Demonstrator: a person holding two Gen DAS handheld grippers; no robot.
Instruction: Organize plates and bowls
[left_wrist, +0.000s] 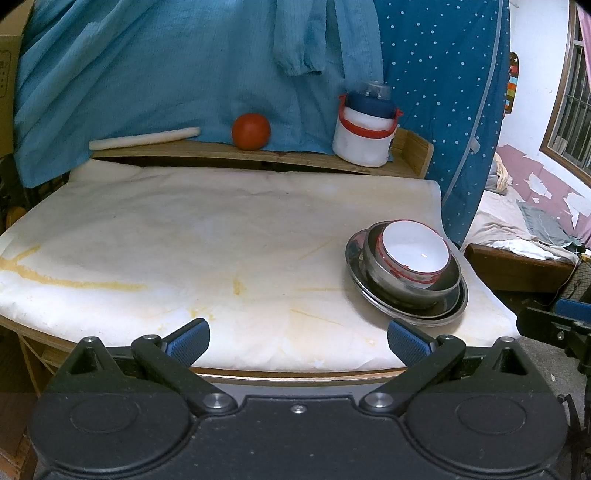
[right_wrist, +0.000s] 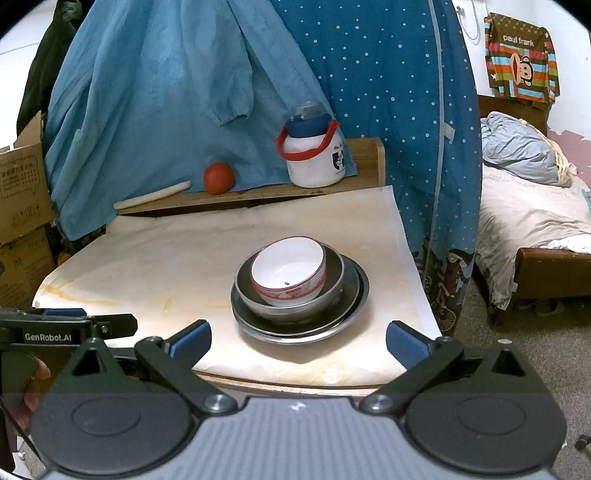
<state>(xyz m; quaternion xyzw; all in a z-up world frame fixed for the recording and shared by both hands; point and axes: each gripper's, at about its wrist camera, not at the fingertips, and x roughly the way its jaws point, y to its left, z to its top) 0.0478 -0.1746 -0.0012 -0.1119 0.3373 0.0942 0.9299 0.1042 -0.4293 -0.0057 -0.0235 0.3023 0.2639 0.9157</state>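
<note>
Both the left gripper (left_wrist: 298, 341) and the right gripper (right_wrist: 298, 341) are released and hold nothing. Just ahead of the right fingers, the white bowl (right_wrist: 289, 270) sits tilted in the steel bowl (right_wrist: 334, 286) on the steel plates (right_wrist: 354, 310). A careless push may slide this stack toward the near table edge (right_wrist: 288, 386), and the tilted bowl may tip out.

Wooden ledge (right_wrist: 258, 194): white rolled sheet (right_wrist: 152, 195), red ball (right_wrist: 218, 178), white jug (right_wrist: 314, 155) with blue lid. Blue cloth (right_wrist: 166, 92) behind. Cardboard boxes (right_wrist: 22, 188) left; bed (right_wrist: 532, 221) right.
</note>
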